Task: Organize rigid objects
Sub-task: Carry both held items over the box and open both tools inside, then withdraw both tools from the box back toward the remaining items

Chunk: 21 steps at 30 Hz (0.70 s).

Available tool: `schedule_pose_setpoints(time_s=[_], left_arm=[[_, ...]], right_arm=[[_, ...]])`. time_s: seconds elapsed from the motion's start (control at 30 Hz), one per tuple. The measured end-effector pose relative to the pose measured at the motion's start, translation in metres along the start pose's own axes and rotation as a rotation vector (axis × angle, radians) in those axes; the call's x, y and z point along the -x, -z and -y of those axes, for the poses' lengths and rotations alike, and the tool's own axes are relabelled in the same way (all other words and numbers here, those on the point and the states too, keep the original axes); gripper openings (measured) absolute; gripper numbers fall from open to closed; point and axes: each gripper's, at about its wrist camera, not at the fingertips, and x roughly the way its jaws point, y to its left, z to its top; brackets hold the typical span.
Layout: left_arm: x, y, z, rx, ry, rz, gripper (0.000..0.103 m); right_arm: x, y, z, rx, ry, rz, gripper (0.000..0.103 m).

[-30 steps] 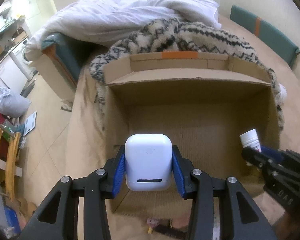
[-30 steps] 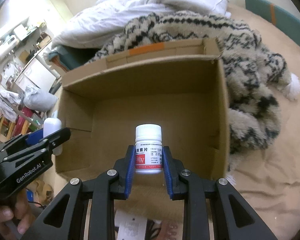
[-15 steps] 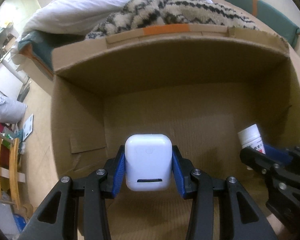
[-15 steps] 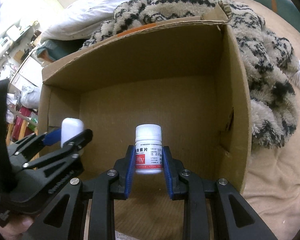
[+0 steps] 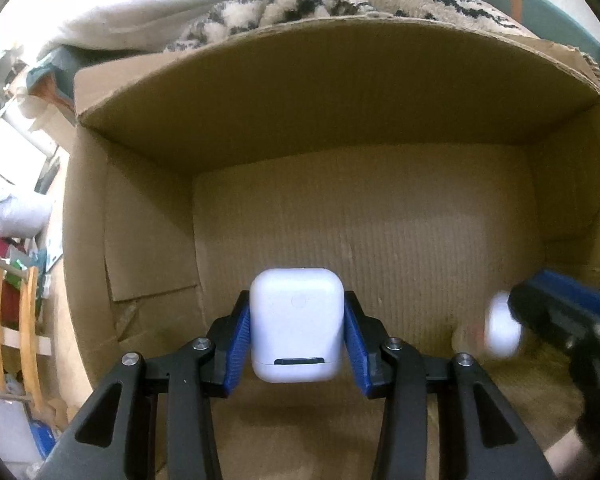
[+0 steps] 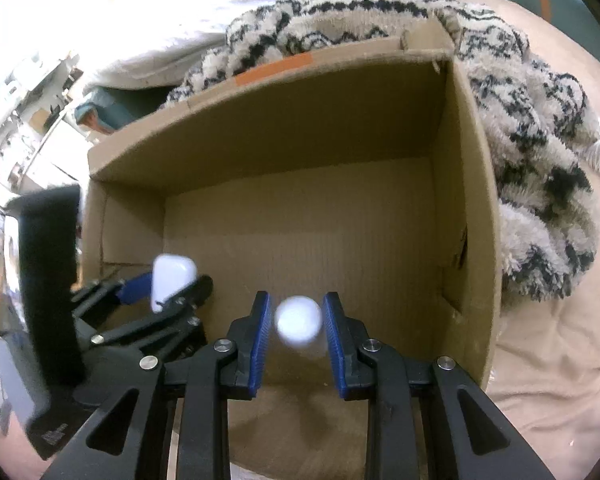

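**Both grippers down inside the box, each with a load**

The left gripper [image 5: 296, 314] points steeply down into the cardboard box [image 5: 340, 92], close to the box's left wall. Its jaws stand partly apart and the blue pads [image 5: 238, 344] are clamped on the two sides of a white earbud case [image 5: 297, 326]. The case is upright, above the box floor.

The right gripper [image 6: 297, 320] is tilted down into the same box, beside the left one and nearer the box's right wall. Its jaws are set narrow, with a white pill bottle [image 6: 299, 326] between the pads. The bottle is smeared with blur, so only its round white end shows. The pads lie close against it on both sides, over the box floor.

A patterned fleece blanket [image 6: 540, 140] is bunched against the box's far and right outer walls.
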Motion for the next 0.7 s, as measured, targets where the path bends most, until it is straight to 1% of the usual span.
schedule_pose_setpoints(time_s=[0.07,0.1,0.13,0.17,0.2,0.23,0.27,0.33,0.37,0.4,0.43,0.7], left_arm=[[0.0,0.0,-0.001,0.007,0.017,-0.013,0.04],[0.001,0.0,-0.002,0.014,0.031,-0.017,0.04],[0.003,0.0,-0.003,0.019,0.042,-0.015,0.041],[0.006,0.0,-0.004,0.02,0.044,-0.011,0.05],[0.009,0.0,-0.004,0.022,0.039,-0.004,0.057],[0.012,0.0,-0.005,0.026,0.035,0.003,0.069],[0.016,0.0,-0.006,0.031,0.033,0.014,0.072],[0.022,-0.001,-0.008,0.04,0.028,0.025,0.072],[0.025,-0.001,-0.009,0.046,0.027,0.029,0.072],[0.028,-0.001,-0.011,0.053,0.024,0.033,0.072],[0.031,-0.001,-0.012,0.059,0.021,0.038,0.072],[0.05,-0.003,-0.023,0.094,-0.007,0.065,0.072]], right_arm=[[0.006,-0.002,0.001,-0.012,-0.006,0.017,0.034],[0.009,-0.003,0.001,-0.016,-0.017,0.032,0.043],[0.013,-0.004,0.001,-0.02,-0.037,0.046,0.048],[0.017,-0.005,0.0,-0.022,-0.051,0.059,0.05],[0.021,-0.006,0.0,-0.022,-0.056,0.075,0.057],[0.024,-0.007,-0.002,-0.018,-0.057,0.09,0.067],[0.028,-0.007,-0.003,-0.014,-0.058,0.107,0.074],[0.035,-0.007,-0.004,-0.018,-0.07,0.142,0.089],[0.038,-0.008,-0.004,-0.024,-0.077,0.153,0.093],[0.041,-0.008,-0.004,-0.029,-0.081,0.164,0.1],[0.042,-0.008,-0.004,-0.033,-0.083,0.175,0.103],[0.059,-0.002,-0.011,-0.016,-0.069,0.248,0.103]])
